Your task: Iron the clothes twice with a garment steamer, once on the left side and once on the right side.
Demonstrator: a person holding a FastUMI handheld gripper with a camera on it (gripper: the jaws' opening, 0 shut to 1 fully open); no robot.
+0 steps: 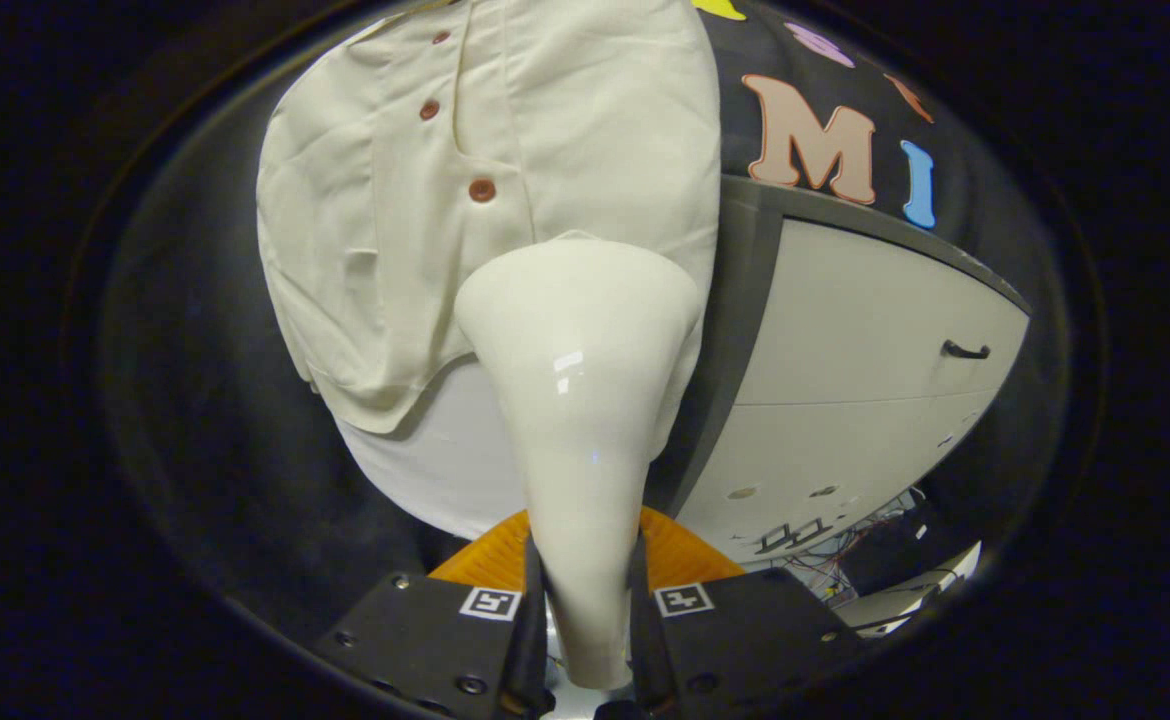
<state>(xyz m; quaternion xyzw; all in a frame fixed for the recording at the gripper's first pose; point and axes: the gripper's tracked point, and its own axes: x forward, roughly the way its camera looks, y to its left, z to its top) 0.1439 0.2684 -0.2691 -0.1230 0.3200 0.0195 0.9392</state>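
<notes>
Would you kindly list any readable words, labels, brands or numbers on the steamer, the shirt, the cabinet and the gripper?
No readable text on the objects.
Steamer head, clamped between the gripper fingers: no brand visible.
Cream shirt: buttons only.
Cabinet: small dark marks near its lower edge, too small to read.
Gripper: two square coded markers, patterns, not words.

The tool (585, 600) has both fingers pressed on the neck of the garment steamer (580, 400), so no gap is left between them. The steamer's wide head blocks the way straight ahead and sits against the hanging shirt (395, 250), which closes off everything beyond it and to its left. Right of the steamer a cabinet (865, 380) stands close, leaving only a narrow dark slot between its edge and the shirt. Left of the shirt lies open dark room.
</notes>
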